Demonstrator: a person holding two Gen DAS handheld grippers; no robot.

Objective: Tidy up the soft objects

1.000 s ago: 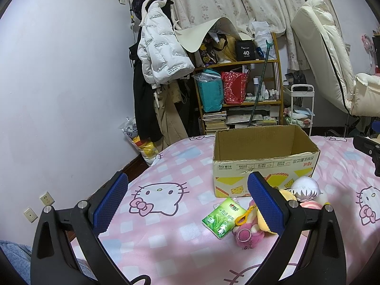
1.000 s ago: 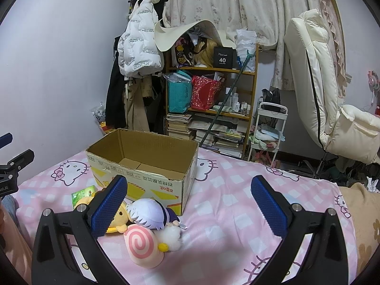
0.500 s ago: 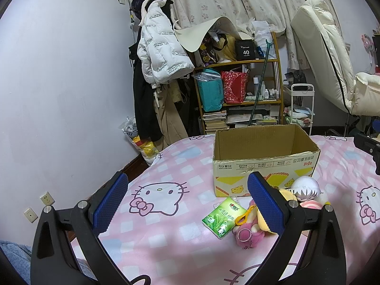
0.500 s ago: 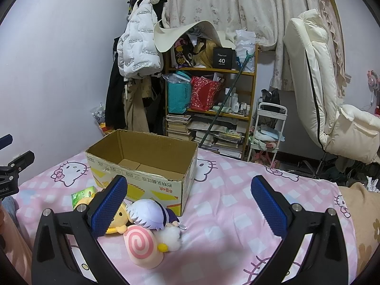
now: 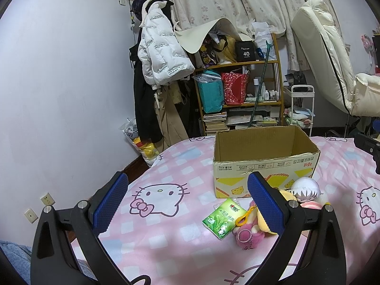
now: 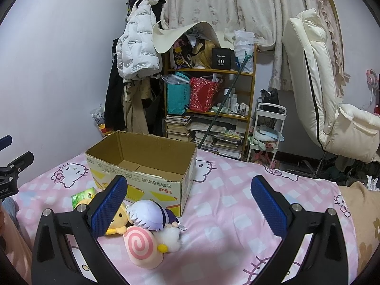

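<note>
Nothing moved, left tool [image 5: 187,201] hides yellow plush [image 5: 288,193]

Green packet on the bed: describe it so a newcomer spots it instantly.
Find the open cardboard box on the pink bedspread. In front of its left corner lies the green packet, flat beside the plush toys. It alone is a flat, glossy, printed pack.

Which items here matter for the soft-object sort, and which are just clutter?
Job: cardboard box, pink swirl plush, white-haired doll, yellow plush, pink keychain plush, green tissue pack.
Clutter: bookshelf, white jacket, cream chair.
</note>
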